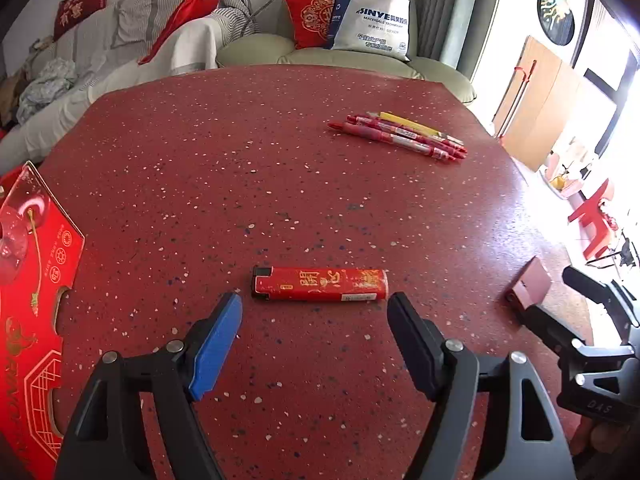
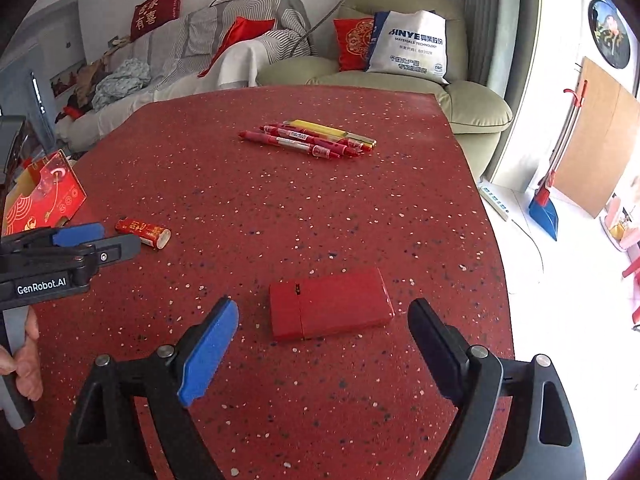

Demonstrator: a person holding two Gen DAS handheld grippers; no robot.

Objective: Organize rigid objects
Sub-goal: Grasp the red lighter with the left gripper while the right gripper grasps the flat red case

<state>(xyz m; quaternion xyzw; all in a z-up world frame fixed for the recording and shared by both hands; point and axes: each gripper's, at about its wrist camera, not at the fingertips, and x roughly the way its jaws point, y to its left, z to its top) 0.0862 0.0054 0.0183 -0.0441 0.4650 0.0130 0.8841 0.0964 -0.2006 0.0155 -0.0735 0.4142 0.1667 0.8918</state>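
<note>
A red lighter with gold characters lies crosswise on the red speckled table, just ahead of my open, empty left gripper. It also shows in the right wrist view, beside the left gripper. A flat red box lies just ahead of my open, empty right gripper; its end shows in the left wrist view. A cluster of red pens and a yellow one lies farther back on the table, also in the right wrist view.
A red printed carton stands at the table's left edge, also in the right wrist view. A sofa and an armchair stand beyond the far edge. The table edge drops off at the right.
</note>
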